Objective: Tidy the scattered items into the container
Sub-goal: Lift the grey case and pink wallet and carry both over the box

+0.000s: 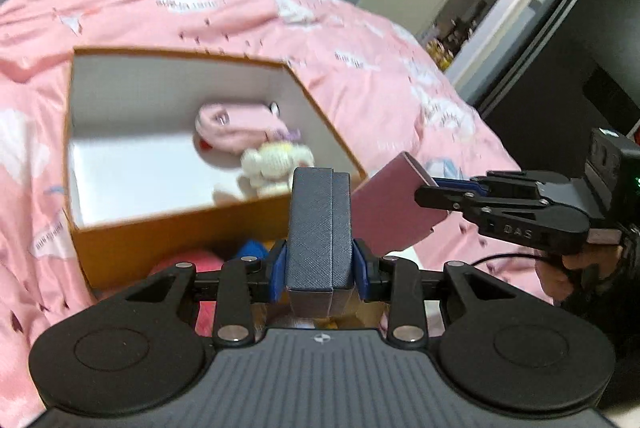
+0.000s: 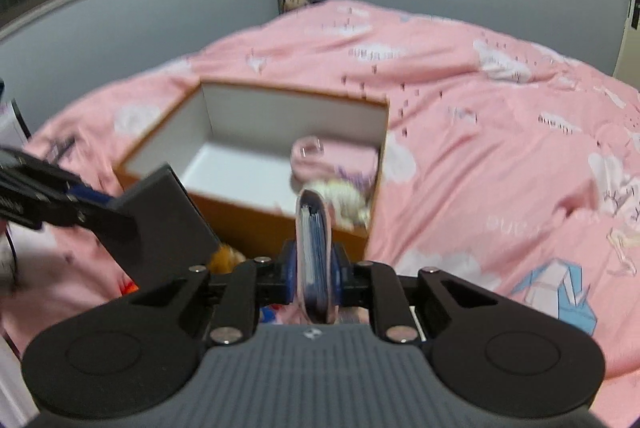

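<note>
A pink quilt (image 1: 240, 12) with a cloud print covers the bed, and an open cardboard box (image 1: 120, 252), orange outside and white inside, sits on it. Only the left wrist view shows an open doorway (image 1: 500, 8); only the right shows a blue origami print (image 2: 560, 292). The box holds a rolled pink cloth (image 1: 236, 128) and a blurred white knitted toy (image 1: 272, 164). The left gripper (image 1: 320, 268) clamps a textured grey case (image 1: 316, 228) short of the box's near wall. The right gripper (image 2: 316, 276) clenches a thin maroon booklet (image 1: 396, 204), edge-on in its own view.
</note>
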Action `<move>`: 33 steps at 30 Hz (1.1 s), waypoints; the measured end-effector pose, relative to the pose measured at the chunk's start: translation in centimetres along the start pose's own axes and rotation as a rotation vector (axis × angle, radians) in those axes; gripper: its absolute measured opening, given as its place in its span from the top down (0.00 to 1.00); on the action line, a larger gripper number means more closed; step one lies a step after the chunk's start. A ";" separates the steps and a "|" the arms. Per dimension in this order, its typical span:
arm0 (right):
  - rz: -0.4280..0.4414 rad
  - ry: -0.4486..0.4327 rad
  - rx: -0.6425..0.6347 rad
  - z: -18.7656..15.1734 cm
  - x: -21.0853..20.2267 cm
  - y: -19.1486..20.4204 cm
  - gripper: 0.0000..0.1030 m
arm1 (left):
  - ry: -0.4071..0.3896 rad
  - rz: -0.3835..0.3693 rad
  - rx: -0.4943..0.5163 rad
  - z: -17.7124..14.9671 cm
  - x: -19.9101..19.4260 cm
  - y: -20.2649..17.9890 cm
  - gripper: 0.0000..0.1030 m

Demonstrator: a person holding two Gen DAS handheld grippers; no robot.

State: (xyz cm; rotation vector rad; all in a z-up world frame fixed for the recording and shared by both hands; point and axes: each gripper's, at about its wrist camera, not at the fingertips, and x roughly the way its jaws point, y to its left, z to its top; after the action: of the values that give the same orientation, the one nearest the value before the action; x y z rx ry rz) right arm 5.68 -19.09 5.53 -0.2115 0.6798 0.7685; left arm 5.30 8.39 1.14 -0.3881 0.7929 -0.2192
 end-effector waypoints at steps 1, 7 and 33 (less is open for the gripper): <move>0.006 -0.025 0.004 0.5 -0.2 0.2 0.82 | -0.025 0.015 0.002 0.4 -0.3 0.0 0.63; 0.066 -0.169 0.053 3.8 -0.2 1.4 0.82 | -0.151 0.091 0.015 2.9 -1.8 0.1 0.63; 0.203 -0.004 0.347 4.8 15.1 4.5 0.82 | -0.036 0.522 -0.039 3.9 4.5 5.7 0.63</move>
State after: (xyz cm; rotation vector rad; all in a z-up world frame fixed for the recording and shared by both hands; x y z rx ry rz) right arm 12.72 -5.26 -0.13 0.1780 0.8269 0.8300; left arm 11.50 13.02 -1.69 -0.2101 0.8367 0.2908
